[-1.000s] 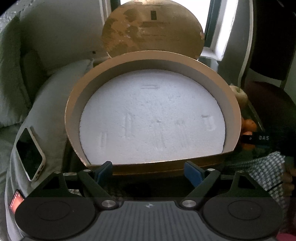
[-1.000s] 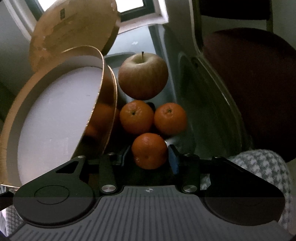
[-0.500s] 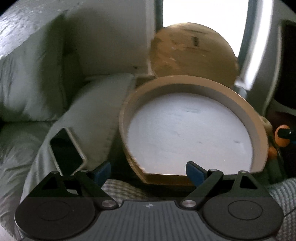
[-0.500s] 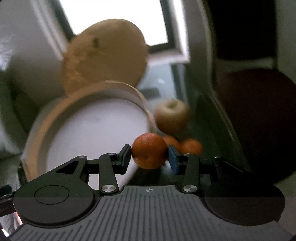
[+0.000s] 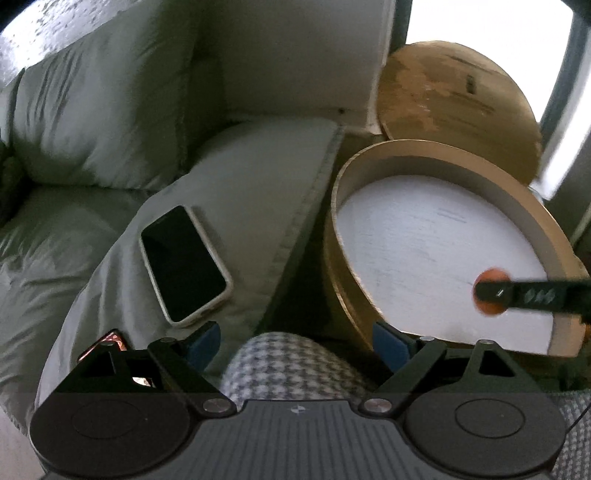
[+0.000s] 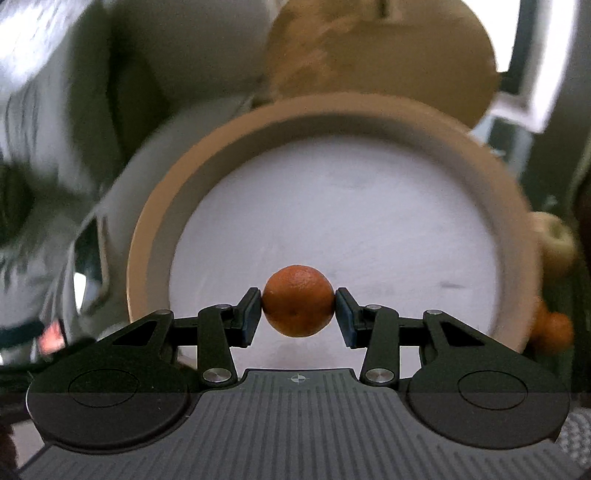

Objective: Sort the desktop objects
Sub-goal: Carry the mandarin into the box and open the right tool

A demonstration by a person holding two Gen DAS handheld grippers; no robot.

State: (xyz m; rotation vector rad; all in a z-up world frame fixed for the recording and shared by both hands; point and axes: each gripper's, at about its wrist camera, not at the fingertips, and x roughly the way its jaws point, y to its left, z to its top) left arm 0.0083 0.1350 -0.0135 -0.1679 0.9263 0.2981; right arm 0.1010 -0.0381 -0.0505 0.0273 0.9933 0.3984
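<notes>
The right gripper is clamped on an orange, one pad on each side, held over the white floor of the round box. The left gripper hangs with its jaws wide apart, gripping nothing, near the box's rim and a phone on the cushion.

A pale grey-green sofa fills the left side — a plump back cushion far left, and a padded armrest nearer the middle. Behind it rises a plain off-white wall. At the far right a window glares white with daylight, its dark frame running down beside it — the rest of the room lies dim and rather shadowed.
</notes>
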